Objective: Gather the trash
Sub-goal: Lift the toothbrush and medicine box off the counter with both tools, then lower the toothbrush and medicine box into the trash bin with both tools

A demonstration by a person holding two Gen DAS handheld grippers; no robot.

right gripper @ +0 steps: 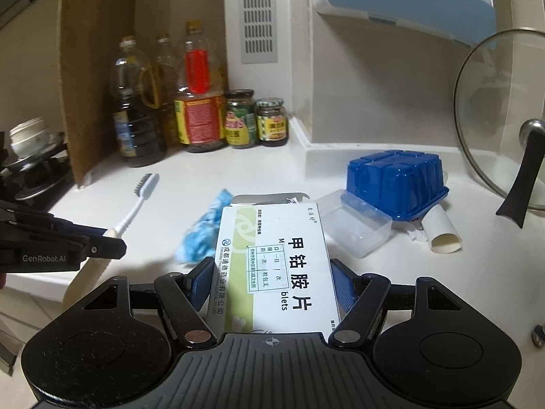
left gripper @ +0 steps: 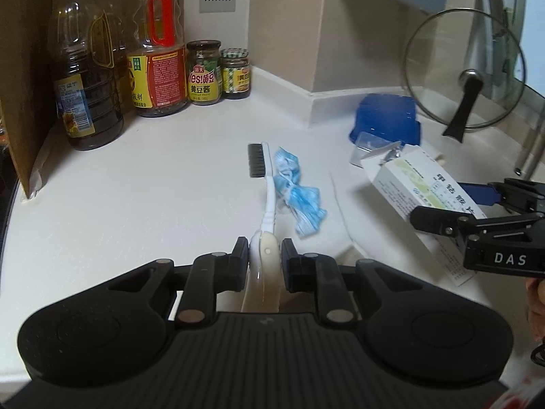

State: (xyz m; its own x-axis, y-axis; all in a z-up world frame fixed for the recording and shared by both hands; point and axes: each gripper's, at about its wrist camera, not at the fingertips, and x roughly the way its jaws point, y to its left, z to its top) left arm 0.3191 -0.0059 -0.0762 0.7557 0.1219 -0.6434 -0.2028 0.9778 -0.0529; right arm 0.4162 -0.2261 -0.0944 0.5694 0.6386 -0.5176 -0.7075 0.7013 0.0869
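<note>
3 oil bottles (right gripper: 136, 116), 2 sauce jars (right gripper: 240, 119), 1 toothbrush (left gripper: 267, 184), 1 medicine box (right gripper: 276, 266), perhaps 1 crumpled mask (left gripper: 296, 197).

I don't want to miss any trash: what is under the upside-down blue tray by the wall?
A white paper roll and a crumpled white scrap stick out from under the blue tray, and a clear plastic box rests against it. Anything deeper underneath is covered.

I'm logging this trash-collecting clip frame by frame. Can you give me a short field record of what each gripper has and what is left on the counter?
left gripper: jaws shut on toothbrush handle
right gripper: jaws shut on medicine box
loose on counter: crumpled blue face mask, beside the toothbrush
right side: upturned blue tray, clear plastic box, paper tube
back corner: oil bottles, sauce jars
</note>
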